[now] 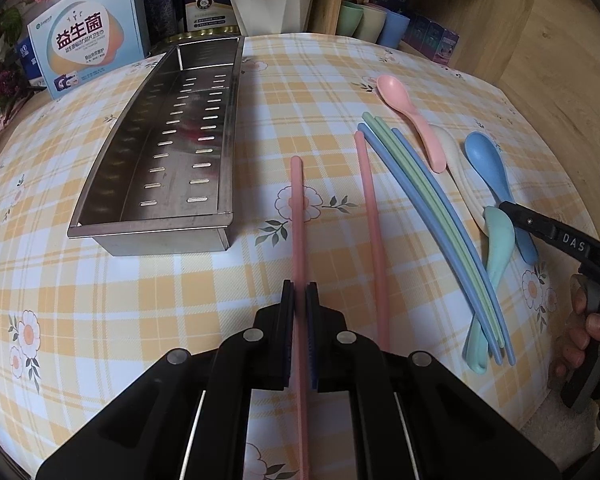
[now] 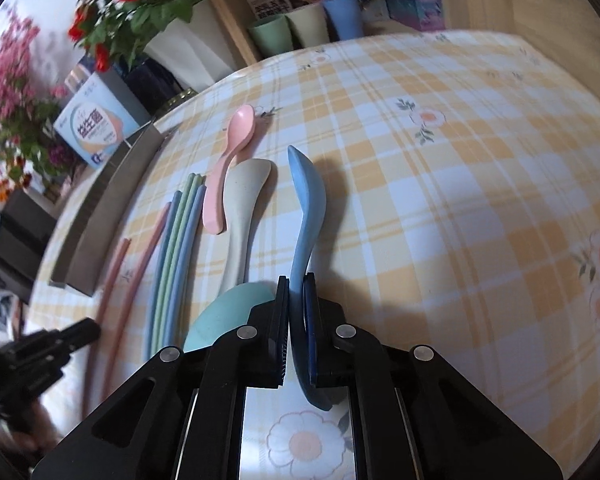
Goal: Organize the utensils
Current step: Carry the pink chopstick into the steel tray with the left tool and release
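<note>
Yellow-and-white plaid tablecloth with printed flowers (image 1: 204, 40) covers the table under both tools. Left gripper (image 1: 300, 292) has its fingers closed on a long pink plastic chopstick (image 1: 297, 208), which lies along the cloth just right of the perforated stainless-steel utensil tray (image 1: 100, 184). A second pink chopstick (image 1: 370, 216) lies to its right, then a bundle of blue and green chopsticks (image 1: 428, 208). Right gripper (image 2: 296, 284) is pinched shut on the handle of a blue plastic spoon (image 2: 306, 204), its bowl turned on edge. Left of it lie a cream spoon (image 2: 242, 208), a small pink spoon (image 2: 228, 164) and, nearer, a teal spoon (image 2: 224, 312).
</note>
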Tool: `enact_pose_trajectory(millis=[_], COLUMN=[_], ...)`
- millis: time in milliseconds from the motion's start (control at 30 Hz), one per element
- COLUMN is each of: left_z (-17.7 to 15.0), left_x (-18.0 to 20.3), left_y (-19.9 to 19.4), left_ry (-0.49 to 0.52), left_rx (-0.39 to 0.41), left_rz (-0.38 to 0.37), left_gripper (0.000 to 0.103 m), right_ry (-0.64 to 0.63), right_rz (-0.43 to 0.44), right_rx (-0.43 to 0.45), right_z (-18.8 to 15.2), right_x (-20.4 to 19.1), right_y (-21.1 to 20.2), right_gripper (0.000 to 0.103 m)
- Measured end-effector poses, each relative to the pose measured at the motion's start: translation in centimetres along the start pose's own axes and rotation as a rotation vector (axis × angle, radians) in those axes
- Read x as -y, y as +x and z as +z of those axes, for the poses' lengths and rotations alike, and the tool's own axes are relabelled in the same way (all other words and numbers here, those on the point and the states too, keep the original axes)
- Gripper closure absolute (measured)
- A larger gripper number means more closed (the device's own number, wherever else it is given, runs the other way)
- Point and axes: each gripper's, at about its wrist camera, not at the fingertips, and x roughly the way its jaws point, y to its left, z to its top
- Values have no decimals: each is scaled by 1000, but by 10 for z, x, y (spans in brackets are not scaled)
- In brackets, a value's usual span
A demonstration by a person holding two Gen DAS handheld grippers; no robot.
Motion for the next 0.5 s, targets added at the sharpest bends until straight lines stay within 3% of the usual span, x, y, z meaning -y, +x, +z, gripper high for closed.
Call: enact_pose_trajectory(millis=[500], left_z=[0], left_x=[4], left_y=[-1], left_ry=[13], left_rx=[11], left_rz=[22], left_gripper=[96], right_ry=[-6], right_rz=[-7], right_rx=[37], right_z=[-8], right_x=[-1], right_y=[-4], right_gripper=[96])
